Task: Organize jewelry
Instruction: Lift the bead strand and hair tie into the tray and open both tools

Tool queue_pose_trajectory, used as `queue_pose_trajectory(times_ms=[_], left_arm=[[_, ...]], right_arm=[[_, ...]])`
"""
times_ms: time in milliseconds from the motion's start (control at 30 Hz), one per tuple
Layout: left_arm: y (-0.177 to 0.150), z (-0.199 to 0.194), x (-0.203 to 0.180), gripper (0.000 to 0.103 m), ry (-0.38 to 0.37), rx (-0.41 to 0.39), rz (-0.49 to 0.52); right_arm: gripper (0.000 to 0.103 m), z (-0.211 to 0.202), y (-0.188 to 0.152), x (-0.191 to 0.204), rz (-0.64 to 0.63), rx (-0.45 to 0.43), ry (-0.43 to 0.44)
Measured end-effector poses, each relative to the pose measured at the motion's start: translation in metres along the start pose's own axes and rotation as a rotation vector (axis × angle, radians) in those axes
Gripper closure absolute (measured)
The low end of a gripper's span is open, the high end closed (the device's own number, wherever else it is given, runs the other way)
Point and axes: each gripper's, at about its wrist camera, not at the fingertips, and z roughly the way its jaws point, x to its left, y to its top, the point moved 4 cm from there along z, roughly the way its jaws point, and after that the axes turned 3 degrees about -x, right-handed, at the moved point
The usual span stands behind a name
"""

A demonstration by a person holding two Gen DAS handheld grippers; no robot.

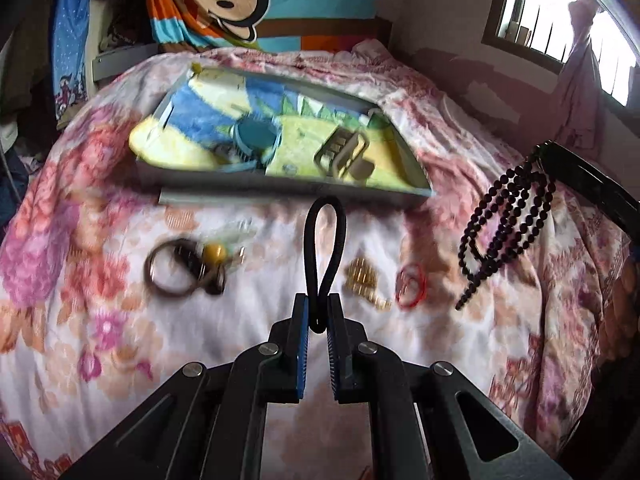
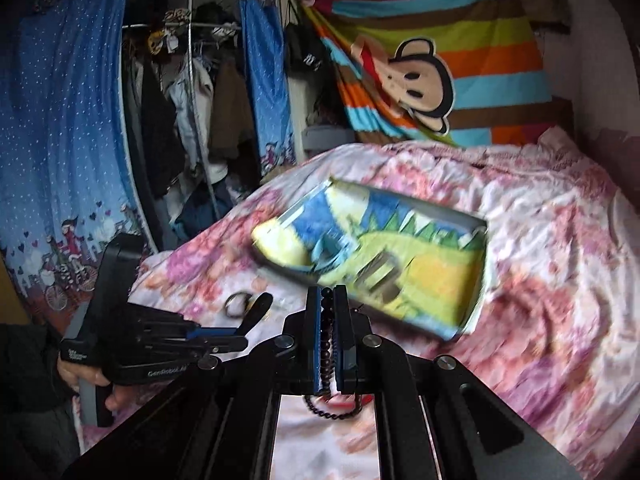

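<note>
My left gripper (image 1: 318, 300) is shut on a black loop hair tie (image 1: 324, 240) that stands up above the floral bedspread. My right gripper (image 2: 328, 294) is shut on a black bead necklace (image 2: 327, 352), which hangs in loops at the right of the left wrist view (image 1: 508, 216). On the bed lie a metal ring with a yellow bead (image 1: 184, 268), gold pieces (image 1: 362, 280) and a thin red band (image 1: 411, 284). A grey tray (image 1: 280, 194) lined with a blue, yellow and green towel holds a teal round box (image 1: 256, 136) and a grey organizer (image 1: 344, 152).
The floral bedspread (image 1: 100, 340) covers the whole bed. A striped monkey blanket (image 2: 436, 76) hangs at the headboard. An open wardrobe with blue curtains (image 2: 60, 140) stands left of the bed. A window (image 1: 568, 20) is at the right wall. The left gripper and hand show in the right wrist view (image 2: 160, 336).
</note>
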Motion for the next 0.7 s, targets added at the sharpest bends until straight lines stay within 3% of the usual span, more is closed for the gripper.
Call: queue_pose_trajectory(times_ms=[167, 400, 700], left_arm=[[0.037, 0.015, -0.013, 0.095, -0.001, -0.031, 0.010], [0.103, 0.060, -0.018, 0.095, 0.032, -0.068, -0.009], [0.151, 0.124, -0.011, 0.094, 0.069, -0.004, -0.006]], right_arm=[[0.098, 0.014, 0.024, -0.024, -0.015, -0.036, -0.042], [0.098, 0.073, 0.039, -0.069, 0.026, -0.024, -0.068], [0.098, 0.123, 0.002, -0.116, 0.144, 0.061, -0.086]])
